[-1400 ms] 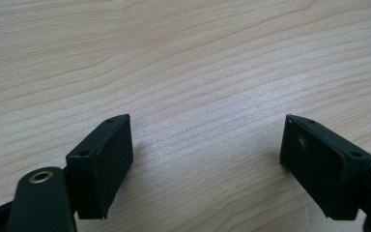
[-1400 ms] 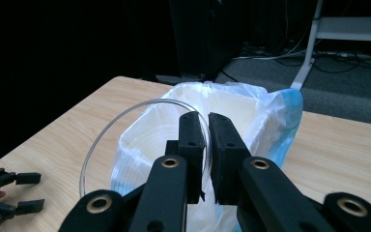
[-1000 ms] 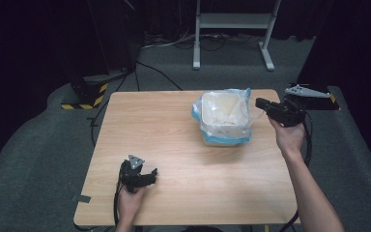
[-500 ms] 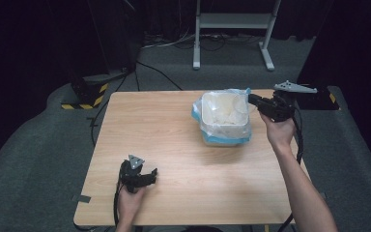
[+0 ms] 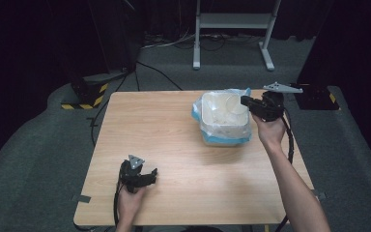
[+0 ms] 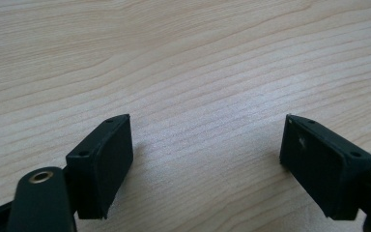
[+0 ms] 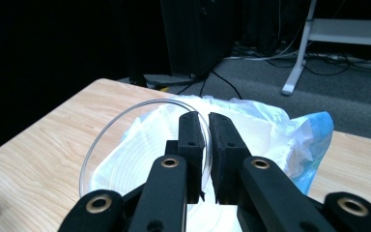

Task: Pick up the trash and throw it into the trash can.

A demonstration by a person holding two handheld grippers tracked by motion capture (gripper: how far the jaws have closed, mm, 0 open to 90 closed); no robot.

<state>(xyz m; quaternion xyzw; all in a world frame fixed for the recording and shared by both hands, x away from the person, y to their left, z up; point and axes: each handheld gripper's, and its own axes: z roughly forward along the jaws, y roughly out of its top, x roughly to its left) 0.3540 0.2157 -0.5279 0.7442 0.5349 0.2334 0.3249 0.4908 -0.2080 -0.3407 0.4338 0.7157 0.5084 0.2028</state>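
right gripper (image 7: pixel 205 159): fingers pinched on the rim of a clear lid (image 7: pixel 145 150), which looks like a thin round plastic one.
where the lid is: held up on edge, right over the open bin (image 5: pixel 224 118).
bin: a white tub with a blue and white bag (image 7: pixel 290 140) in it. it sits on the far right part of the desk (image 5: pixel 174 145).
left gripper (image 5: pixel 137 175): it rests low by the near edge of the desk. its fingers (image 6: pixel 101 164) are wide apart with nothing between them, just bare wood.
step, i think: dropping the lid into the bin.
what could go wrong: the grip is only on the thin rim, so the lid may tip or slip out too soon. if it falls from the side it may hit the bin's rim and roll off the desk.
another risk: the bag sticks up loose around the bin. the fingers or the lid may catch it and drag the bin along.
edges: the bin is near the right edge and the far edge of the desk, so a push that way could knock it to the floor.
open room: the left and middle of the desk are bare wood, so there is lots of room there. the two grippers are well apart.
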